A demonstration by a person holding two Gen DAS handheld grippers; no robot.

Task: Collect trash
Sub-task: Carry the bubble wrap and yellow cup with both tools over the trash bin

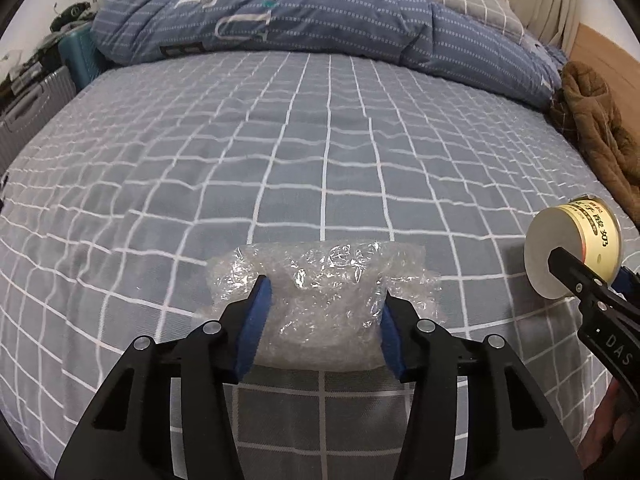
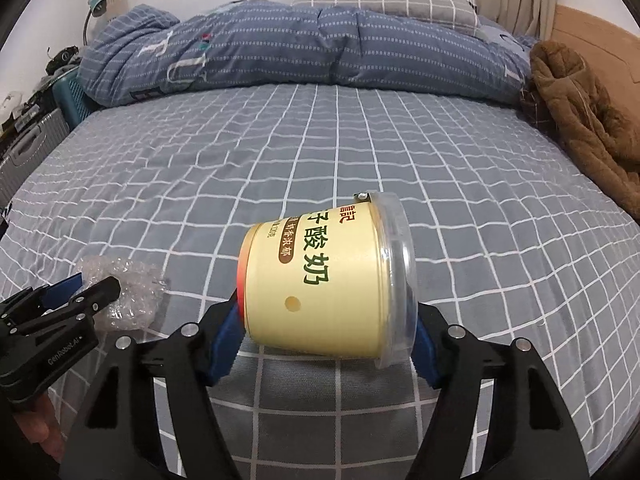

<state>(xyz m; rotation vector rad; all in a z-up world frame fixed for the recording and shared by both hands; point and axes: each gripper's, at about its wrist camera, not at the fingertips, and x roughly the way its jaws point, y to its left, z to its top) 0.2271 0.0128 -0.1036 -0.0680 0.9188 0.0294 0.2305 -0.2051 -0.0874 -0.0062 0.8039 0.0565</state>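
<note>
Yogurt cup reading "酸奶" clamped in right claw; left claw pinches bubble wrap.

Grey white-checked sheet; cream, perhaps yellowish, tub.

Black fingers, blue pads

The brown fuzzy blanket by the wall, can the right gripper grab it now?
Probably not yet. The right gripper is already closed on the yogurt cup, so its jaws are full. The brown blanket lies far across the bed, though nothing blocks the way there.
</note>
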